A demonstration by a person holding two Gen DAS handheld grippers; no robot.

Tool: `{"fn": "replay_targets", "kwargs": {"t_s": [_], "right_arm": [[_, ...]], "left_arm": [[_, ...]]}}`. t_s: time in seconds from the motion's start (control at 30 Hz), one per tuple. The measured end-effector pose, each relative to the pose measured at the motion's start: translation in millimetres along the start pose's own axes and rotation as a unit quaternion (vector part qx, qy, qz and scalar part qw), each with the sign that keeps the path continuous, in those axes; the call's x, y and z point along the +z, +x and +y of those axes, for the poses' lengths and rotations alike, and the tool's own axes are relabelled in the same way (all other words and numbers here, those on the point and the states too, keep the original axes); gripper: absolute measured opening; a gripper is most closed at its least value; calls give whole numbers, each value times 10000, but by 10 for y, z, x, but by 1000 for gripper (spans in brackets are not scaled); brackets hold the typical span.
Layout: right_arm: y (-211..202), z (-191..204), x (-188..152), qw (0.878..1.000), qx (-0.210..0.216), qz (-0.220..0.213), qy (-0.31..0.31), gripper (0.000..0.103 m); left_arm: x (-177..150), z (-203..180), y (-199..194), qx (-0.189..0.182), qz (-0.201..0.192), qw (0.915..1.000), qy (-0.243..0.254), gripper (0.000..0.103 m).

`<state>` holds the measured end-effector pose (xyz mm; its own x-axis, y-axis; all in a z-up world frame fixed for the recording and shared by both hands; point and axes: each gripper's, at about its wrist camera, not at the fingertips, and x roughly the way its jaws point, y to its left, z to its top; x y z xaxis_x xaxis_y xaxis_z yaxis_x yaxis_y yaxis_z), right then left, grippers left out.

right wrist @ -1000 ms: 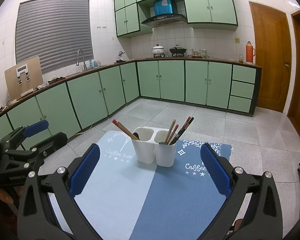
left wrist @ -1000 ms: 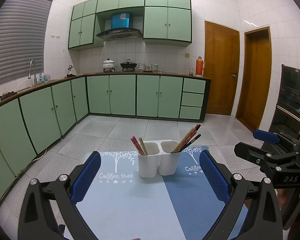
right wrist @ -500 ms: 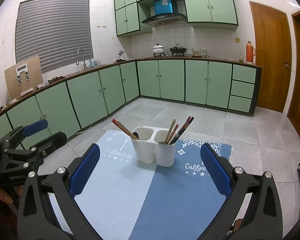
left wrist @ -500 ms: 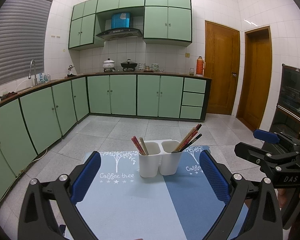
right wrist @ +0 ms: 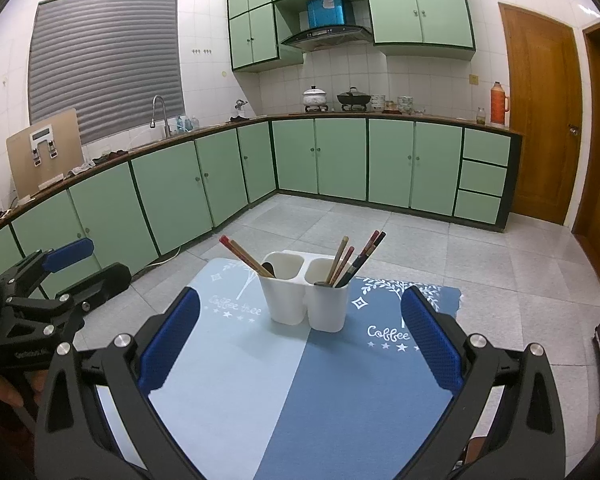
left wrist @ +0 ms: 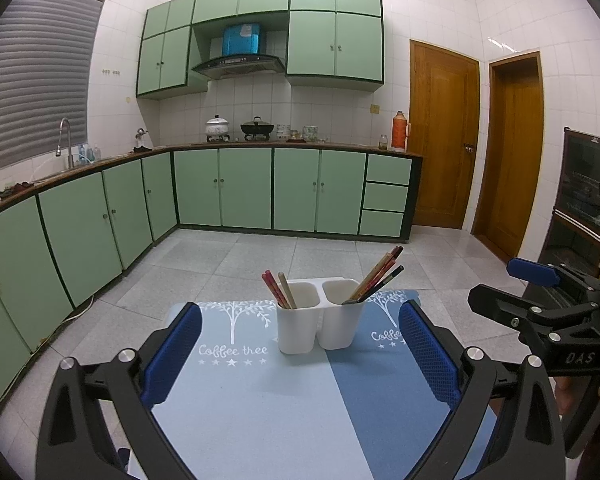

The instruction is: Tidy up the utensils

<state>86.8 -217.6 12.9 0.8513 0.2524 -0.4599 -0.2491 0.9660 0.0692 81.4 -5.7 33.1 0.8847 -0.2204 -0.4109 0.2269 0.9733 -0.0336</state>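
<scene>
A white two-cup utensil holder (left wrist: 318,320) (right wrist: 306,294) stands on a blue mat (left wrist: 260,408) (right wrist: 284,392). Its left cup holds red and tan chopsticks (left wrist: 278,290) (right wrist: 244,256) leaning left. Several chopsticks (left wrist: 376,276) (right wrist: 356,258) lean right in the other cup. My left gripper (left wrist: 300,356) is open, well short of the holder, nothing between its blue pads. My right gripper (right wrist: 300,348) is open too, equally empty. Each gripper shows in the other's view: the right gripper (left wrist: 540,304) at the right edge, the left gripper (right wrist: 56,280) at the left edge.
The mat covers a small table whose edges (right wrist: 456,300) drop to a tiled floor (left wrist: 260,256). Green cabinets (left wrist: 260,188) line the far and left walls. Two wooden doors (left wrist: 444,136) stand at the right, and a dark cabinet (left wrist: 584,204) is close by.
</scene>
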Motion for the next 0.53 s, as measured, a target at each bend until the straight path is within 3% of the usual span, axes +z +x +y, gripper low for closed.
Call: {"fn": "replay_targets", "kwargs": {"t_s": [0.53], "right_arm": [[-6, -68, 10, 10000, -32, 46, 39, 98]], "left_arm": [[-67, -4, 39, 19, 50, 10000, -48, 97]]}}
